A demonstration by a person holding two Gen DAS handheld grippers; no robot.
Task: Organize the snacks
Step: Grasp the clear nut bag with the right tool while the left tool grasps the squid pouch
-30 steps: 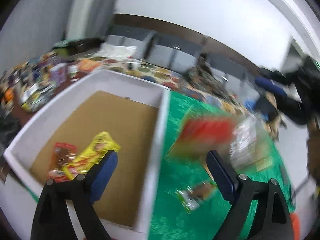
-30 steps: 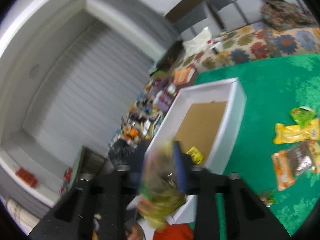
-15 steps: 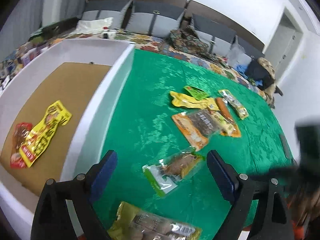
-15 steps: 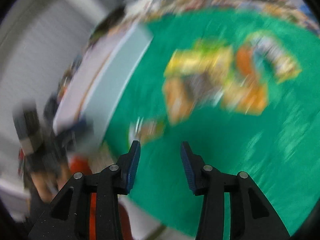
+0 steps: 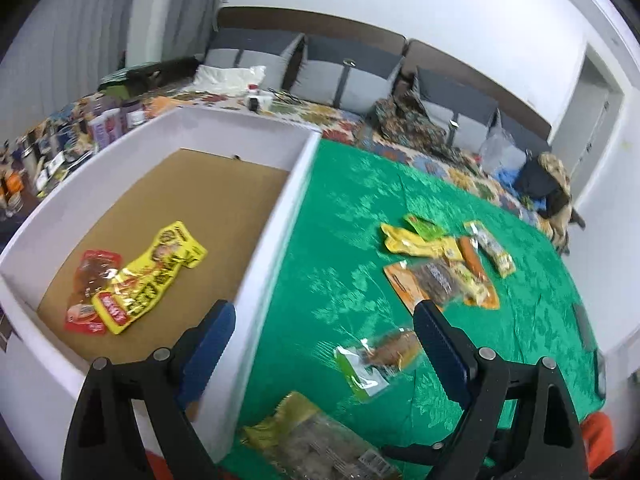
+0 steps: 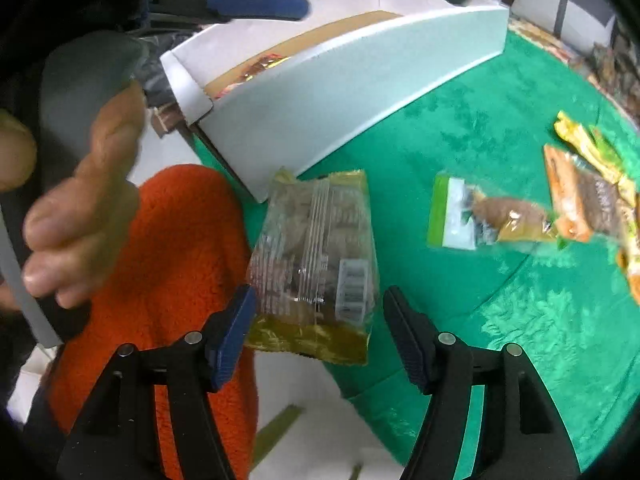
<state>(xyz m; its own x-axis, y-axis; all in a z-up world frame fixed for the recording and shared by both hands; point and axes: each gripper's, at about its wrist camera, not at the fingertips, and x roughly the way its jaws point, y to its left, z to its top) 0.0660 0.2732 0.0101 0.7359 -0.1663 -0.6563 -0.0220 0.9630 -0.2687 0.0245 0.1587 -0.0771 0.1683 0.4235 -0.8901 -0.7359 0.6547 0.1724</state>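
A white box (image 5: 280,216) with a brown floor holds a yellow packet (image 5: 156,276) and a red packet (image 5: 88,292). My left gripper (image 5: 320,340) is open and empty over the box's right wall. My right gripper (image 6: 316,320) is open around a clear packet with olive ends (image 6: 316,264) that lies at the table's front edge; this packet also shows in the left wrist view (image 5: 316,444). A green-and-clear packet (image 6: 488,220) lies to its right. Several more packets (image 5: 444,268) lie farther out on the green cloth (image 5: 352,208).
The box's white wall (image 6: 340,88) stands just beyond the clear packet. An orange sleeve (image 6: 172,264) and a bare hand (image 6: 84,200) are at the left of the right wrist view. Sofas (image 5: 348,72) and a cluttered flowered cloth (image 5: 100,120) lie behind.
The right gripper swung from near the box to the table's front edge and now stands open around the clear packet. The left gripper stayed open and shifted slightly.
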